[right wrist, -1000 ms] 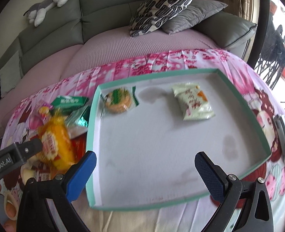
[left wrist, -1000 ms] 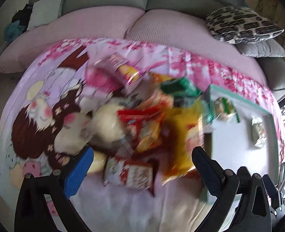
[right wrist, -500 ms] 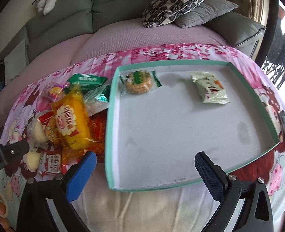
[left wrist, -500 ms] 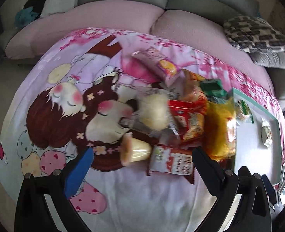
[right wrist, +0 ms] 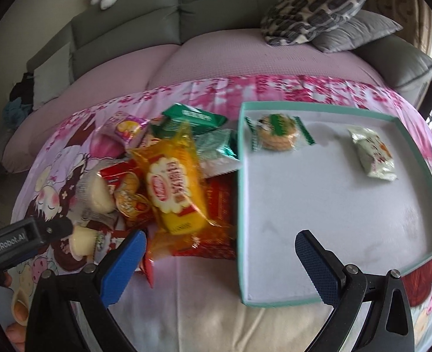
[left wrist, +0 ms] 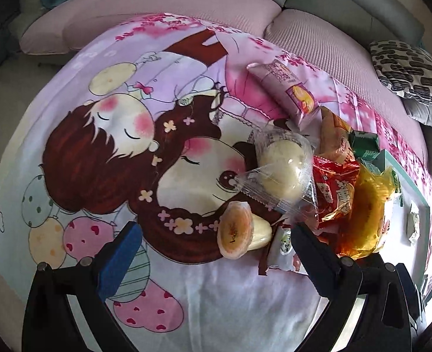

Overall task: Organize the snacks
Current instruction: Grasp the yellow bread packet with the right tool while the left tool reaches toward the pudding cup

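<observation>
Jaws spread wide on both: your left gripper (left wrist: 213, 243) and right gripper (right wrist: 220, 253) are gripping nothing. The snack pile (right wrist: 163, 182) is lying on the cartoon cloth (left wrist: 104, 152), just left of the teal tray (right wrist: 421, 158). A jelly cup (left wrist: 236, 236) is sitting between your left fingers, untouched. The yellow packet (right wrist: 175, 187) is topping the pile, red packets (left wrist: 334, 193) underneath. A cookie pack (right wrist: 277, 132) and a pale wrapper (right wrist: 372, 152) are already resting in the tray, well apart. Your right gripper is hovering over the tray's near-left corner.
</observation>
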